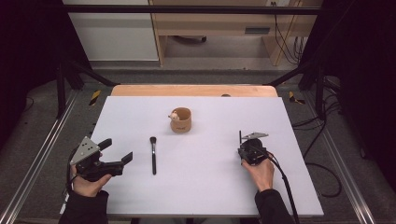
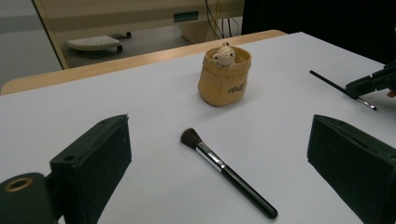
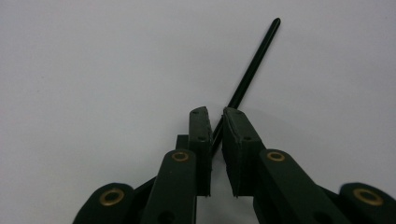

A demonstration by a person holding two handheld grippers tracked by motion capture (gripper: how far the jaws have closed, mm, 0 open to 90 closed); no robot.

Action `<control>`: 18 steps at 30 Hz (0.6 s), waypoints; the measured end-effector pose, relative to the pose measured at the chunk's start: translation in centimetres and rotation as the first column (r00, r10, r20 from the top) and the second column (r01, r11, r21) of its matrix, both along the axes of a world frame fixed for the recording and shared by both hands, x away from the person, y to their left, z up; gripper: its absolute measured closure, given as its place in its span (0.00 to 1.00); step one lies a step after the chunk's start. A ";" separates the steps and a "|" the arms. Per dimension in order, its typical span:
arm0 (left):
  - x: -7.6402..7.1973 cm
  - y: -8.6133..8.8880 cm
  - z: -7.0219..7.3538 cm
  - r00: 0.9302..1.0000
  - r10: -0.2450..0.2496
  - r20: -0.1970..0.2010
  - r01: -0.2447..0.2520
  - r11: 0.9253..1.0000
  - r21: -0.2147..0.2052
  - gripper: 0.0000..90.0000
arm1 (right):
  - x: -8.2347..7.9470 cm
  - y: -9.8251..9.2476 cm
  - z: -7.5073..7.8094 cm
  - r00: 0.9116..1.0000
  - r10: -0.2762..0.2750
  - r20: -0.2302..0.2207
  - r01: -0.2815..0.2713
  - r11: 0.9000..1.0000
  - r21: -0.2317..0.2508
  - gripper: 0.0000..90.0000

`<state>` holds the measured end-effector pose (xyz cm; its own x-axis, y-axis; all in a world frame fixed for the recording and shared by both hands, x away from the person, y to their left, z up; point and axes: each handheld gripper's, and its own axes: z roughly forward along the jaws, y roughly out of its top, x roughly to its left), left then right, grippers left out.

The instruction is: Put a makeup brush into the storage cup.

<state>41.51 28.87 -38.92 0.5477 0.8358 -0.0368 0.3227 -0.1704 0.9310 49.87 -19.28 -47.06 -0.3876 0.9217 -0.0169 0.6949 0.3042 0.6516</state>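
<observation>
Gripping hand: right gripper [image 3: 214, 122], jaws closed on the thin brush [image 3: 247, 74]; it rests low at the right side of the white table [image 1: 140, 186].
Thin brush axis: its dark handle runs straight out ahead of the right jaws; from the left gripper view its metal-banded end [image 2: 366, 103] sticks out of them.
Left gripper [image 1: 116, 150]: jaws wide apart, nothing between them.
Powder brush [image 2: 226, 171]: lies flat just ahead of the left jaws, bristles toward the cup, so the left hand is nearer.
Tan cup [image 1: 181, 119]: 1 small bear figure [image 2: 224, 54] on its rim.
Writing: dark script on the cup wall [image 2: 236, 87], too small to read.
</observation>
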 end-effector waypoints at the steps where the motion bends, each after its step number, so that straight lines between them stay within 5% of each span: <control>1: 0.0 0.0 0.0 1.000 0.001 0.000 -0.001 1.000 0.000 0.06 | 0.0 -0.3 0.0 1.000 -0.008 -0.003 0.008 1.000 0.010 0.92; 18: 0.0 0.0 0.0 1.000 0.001 -0.002 -0.001 1.000 0.006 0.06 | -0.1 -1.4 0.2 0.999 -0.046 -0.021 0.045 0.999 -0.019 0.93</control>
